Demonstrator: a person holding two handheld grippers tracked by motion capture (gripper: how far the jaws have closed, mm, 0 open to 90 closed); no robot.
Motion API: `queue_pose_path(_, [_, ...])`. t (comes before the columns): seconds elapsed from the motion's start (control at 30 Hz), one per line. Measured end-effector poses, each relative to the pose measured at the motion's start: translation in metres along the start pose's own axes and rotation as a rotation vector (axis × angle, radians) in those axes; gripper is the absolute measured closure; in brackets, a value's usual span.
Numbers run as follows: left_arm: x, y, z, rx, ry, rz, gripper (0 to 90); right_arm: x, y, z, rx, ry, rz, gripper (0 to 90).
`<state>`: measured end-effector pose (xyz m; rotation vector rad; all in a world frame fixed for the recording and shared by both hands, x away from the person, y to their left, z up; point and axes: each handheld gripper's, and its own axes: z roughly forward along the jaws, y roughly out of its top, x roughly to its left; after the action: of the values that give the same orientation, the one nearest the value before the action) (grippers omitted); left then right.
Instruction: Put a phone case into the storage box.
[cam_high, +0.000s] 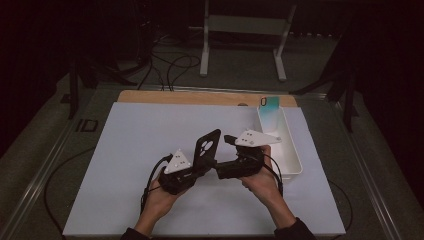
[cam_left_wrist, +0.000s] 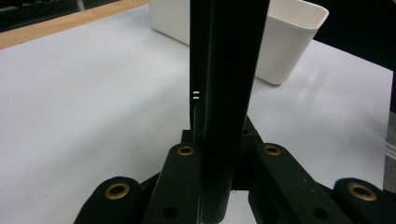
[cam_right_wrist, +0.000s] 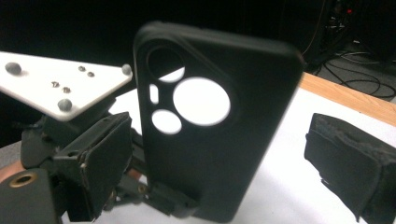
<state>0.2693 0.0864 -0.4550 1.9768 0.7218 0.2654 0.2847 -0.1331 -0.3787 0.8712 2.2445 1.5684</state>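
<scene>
A black phone case (cam_high: 207, 146) with round camera cut-outs stands upright over the middle of the white mat. My left gripper (cam_high: 199, 167) is shut on its lower end. In the left gripper view the case (cam_left_wrist: 224, 84) rises edge-on from between the jaws. My right gripper (cam_high: 224, 156) comes in from the right, open, with one jaw on each side of the case. The right gripper view has the back of the case (cam_right_wrist: 210, 140) standing between its two padded fingers (cam_right_wrist: 98, 163), touching neither pad.
A white bin (cam_high: 295, 160) lies along the mat's right side, with a teal item (cam_high: 270, 106) at its far end. A wooden strip (cam_high: 175, 97) borders the mat at the back. The left gripper's grey plate (cam_right_wrist: 60, 88) is close beside the case.
</scene>
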Motion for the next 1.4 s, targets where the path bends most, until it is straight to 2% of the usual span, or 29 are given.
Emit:
queue_pose_path(0.47, [-0.005,-0.001,0.004,0.003,0.003,0.01,85.6,0.006,0.006,0.016,-0.016,-0.028,0.055,11.0])
queue_pose_path(0.87, [-0.006,-0.001,0.006,0.002,-0.007,0.005,85.3,0.006,0.006,0.02,-0.015,-0.033,0.071,11.4])
queue_pose_path(1.0, [-0.006,-0.002,0.007,0.002,-0.008,0.005,85.2,0.006,0.005,0.021,-0.014,-0.039,0.071,12.2])
queue_pose_path(1.27, [-0.007,-0.002,0.008,0.011,-0.006,0.012,84.7,0.013,0.007,0.021,-0.015,-0.054,0.02,14.2])
queue_pose_path(1.4, [-0.006,-0.002,0.007,0.011,-0.007,0.014,83.0,0.013,0.007,0.02,-0.013,-0.054,0.02,14.5])
